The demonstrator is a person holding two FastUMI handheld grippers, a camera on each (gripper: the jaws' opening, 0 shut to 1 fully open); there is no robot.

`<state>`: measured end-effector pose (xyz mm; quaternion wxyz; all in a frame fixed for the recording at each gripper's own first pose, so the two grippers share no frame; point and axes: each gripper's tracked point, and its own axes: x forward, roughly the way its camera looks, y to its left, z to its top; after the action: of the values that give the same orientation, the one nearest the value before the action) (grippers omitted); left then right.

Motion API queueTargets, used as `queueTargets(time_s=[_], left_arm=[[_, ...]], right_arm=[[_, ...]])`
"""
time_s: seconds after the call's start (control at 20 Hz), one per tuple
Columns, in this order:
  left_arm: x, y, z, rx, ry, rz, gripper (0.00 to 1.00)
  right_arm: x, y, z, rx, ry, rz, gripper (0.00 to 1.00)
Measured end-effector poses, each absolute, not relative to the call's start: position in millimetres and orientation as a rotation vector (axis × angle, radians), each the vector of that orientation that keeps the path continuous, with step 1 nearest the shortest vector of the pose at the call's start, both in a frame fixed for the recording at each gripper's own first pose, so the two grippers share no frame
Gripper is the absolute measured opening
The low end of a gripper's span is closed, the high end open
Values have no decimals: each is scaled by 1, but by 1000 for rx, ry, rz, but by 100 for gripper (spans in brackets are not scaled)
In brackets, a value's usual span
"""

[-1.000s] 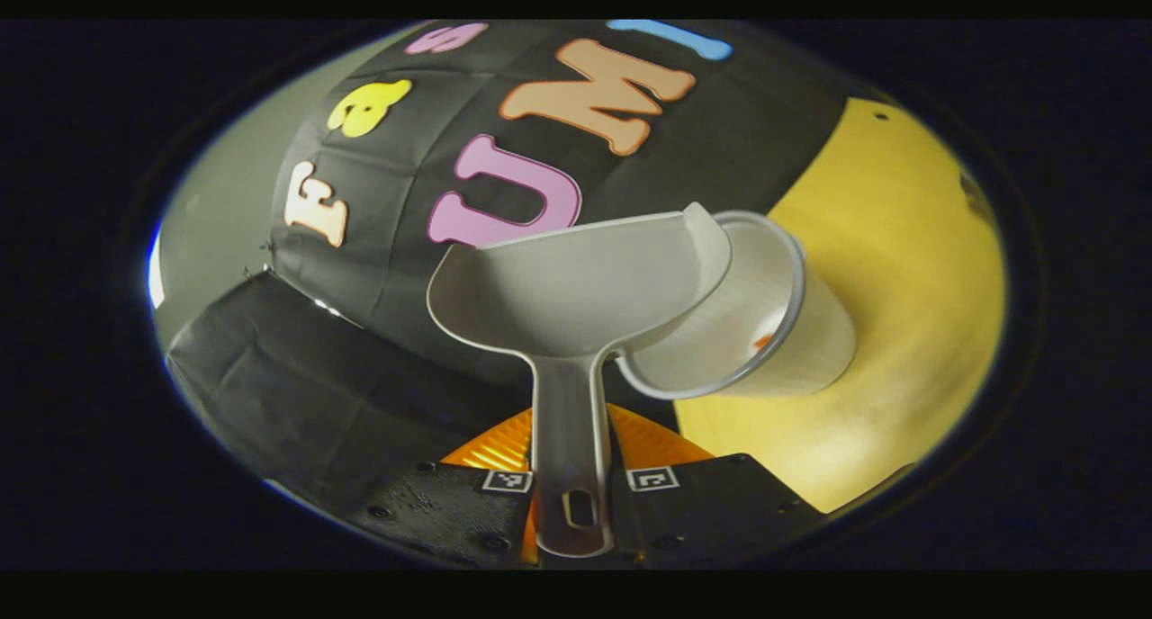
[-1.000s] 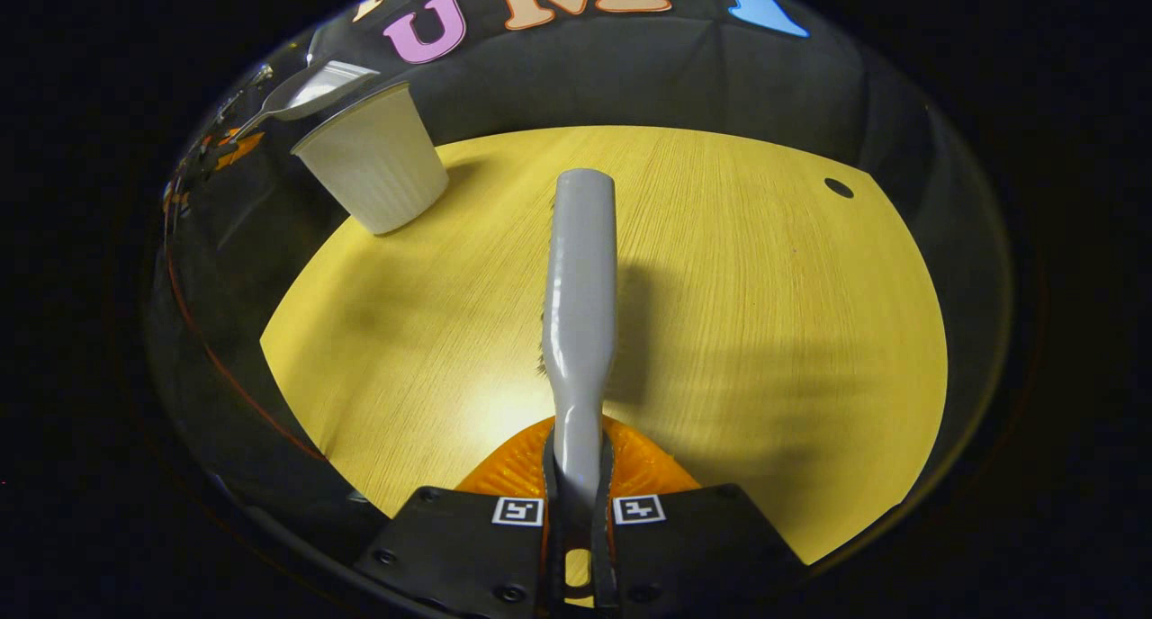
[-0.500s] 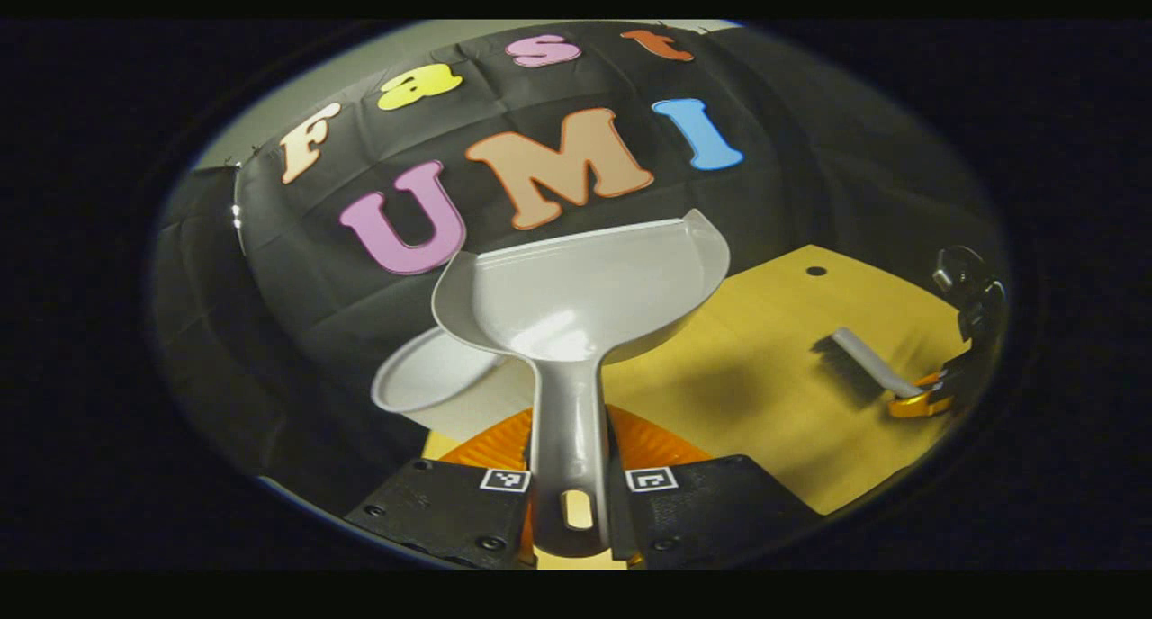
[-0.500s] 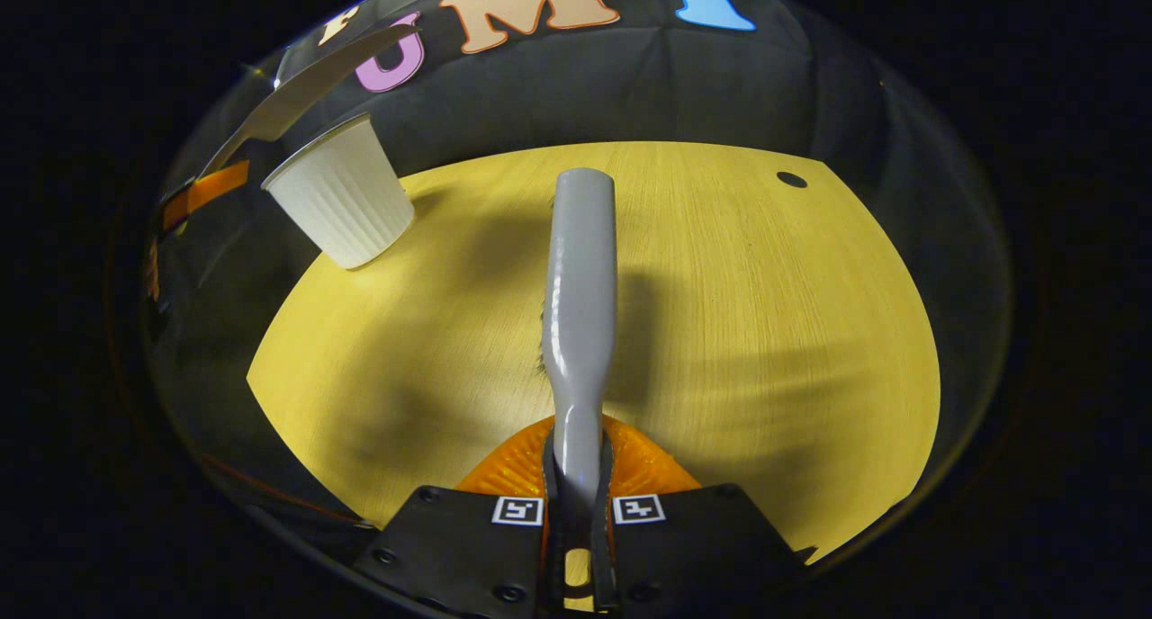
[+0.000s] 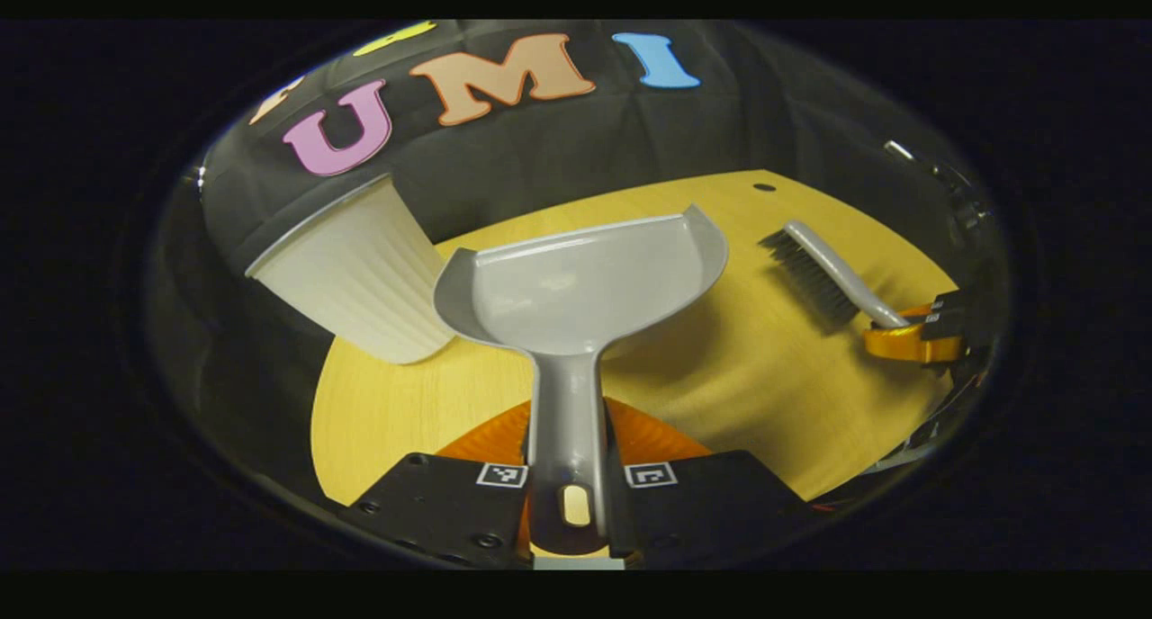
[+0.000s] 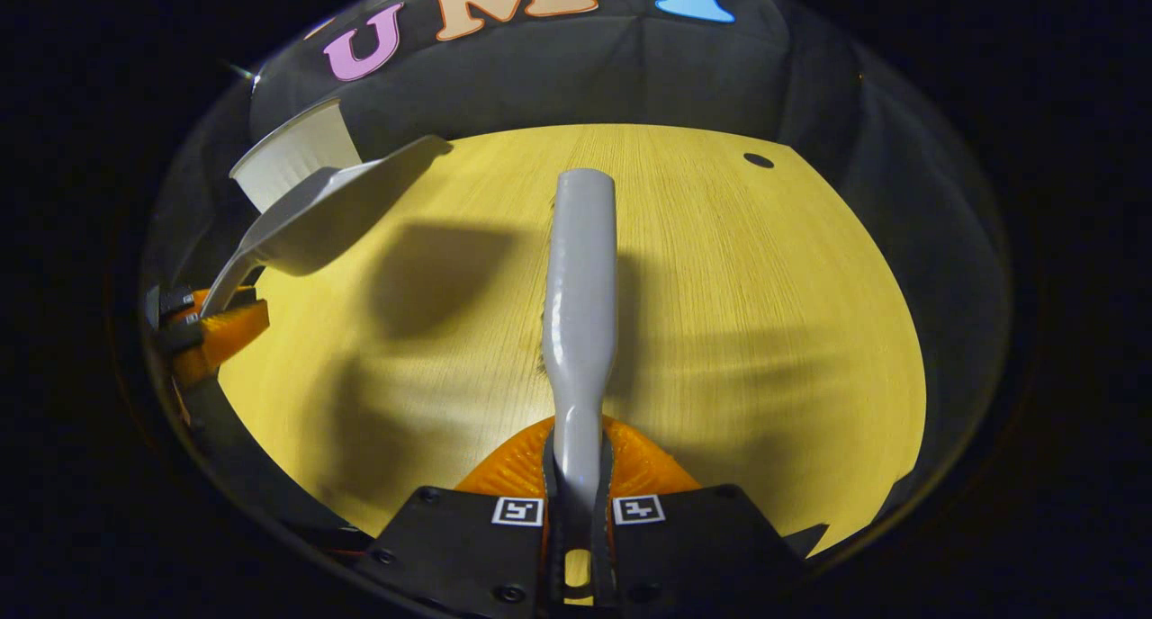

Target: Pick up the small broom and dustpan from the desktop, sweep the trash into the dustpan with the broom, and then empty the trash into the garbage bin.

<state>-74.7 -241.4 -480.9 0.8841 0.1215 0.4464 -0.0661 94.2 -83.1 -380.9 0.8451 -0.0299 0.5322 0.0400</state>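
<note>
Dustpan (image 5: 580, 286) empty in my left gripper (image 5: 567, 502), clamped on its handle; right gripper (image 6: 578, 511) clamps broom (image 6: 580, 277). No trash on tabletop (image 6: 765, 331); bin (image 5: 351, 268) at far-left edge. Task looks done, w/ tools to set down

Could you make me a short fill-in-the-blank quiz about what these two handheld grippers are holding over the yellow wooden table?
1. The left gripper is shut on the handle of the grey plastic ____.
2. The right gripper is shut on the grey small broom, whose bristles are ____ in colour.
3. The white ribbed garbage bin stands on the yellow wooden ____.

Missing words: dustpan; black; table
</note>
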Motion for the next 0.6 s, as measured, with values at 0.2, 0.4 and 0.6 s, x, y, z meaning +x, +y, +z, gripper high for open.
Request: queueTargets(time_s=[0.2, 0.4, 0.6], left_arm=[[-91, -236, -508, 245, 1013, -112, 24], [-103, -233, -530, 238, 1065, -111, 25], [-107, -230, -540, 253, 1070, -99, 30]], right_arm=[[94, -83, -381, -95, 1173, 46, 14], [91, -82, -382, -127, 1274, -1, 16], [88, -83, -384, -138, 1303, -22, 21]])
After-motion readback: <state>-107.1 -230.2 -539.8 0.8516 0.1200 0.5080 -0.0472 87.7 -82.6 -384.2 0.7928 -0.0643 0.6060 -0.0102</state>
